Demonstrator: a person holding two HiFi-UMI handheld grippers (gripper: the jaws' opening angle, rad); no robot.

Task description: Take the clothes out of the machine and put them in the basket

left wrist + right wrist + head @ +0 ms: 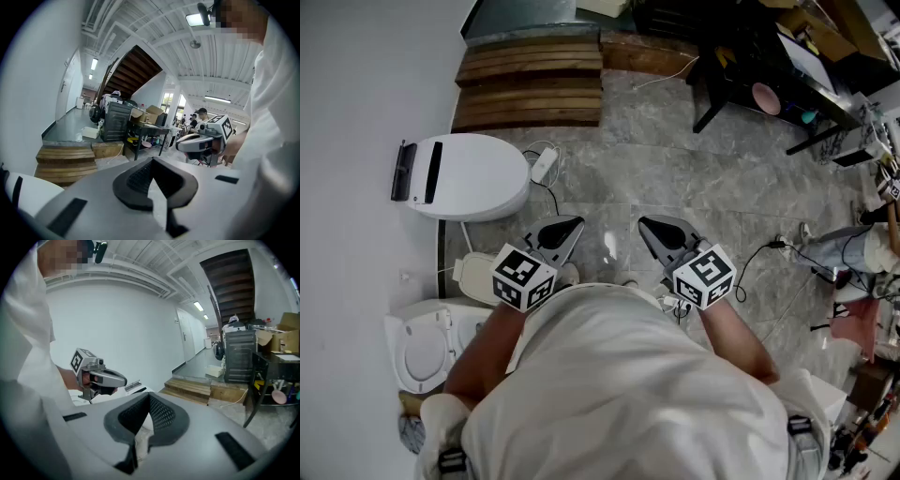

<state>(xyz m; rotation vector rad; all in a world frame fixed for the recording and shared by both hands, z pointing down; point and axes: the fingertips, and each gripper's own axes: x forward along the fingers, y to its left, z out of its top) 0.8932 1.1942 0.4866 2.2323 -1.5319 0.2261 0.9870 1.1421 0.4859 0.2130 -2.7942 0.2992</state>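
Nothing looks begun: left gripper (574, 226) and right gripper (645, 225) hang empty, jaws pressed together, near the closed white machine (473, 178) at upper left. Clothes and basket are unseen.

No readable text, brand, number or sign in any view.
Only print-like marks: black-and-white square patterns on marker cube (523, 277) of left gripper (575, 225), same on marker cube (704, 275) of right gripper (645, 223). Coded squares, no letters or digits.
Cardboard boxes (150, 113) on top of dark bench, far side of room: any print too small to tell.
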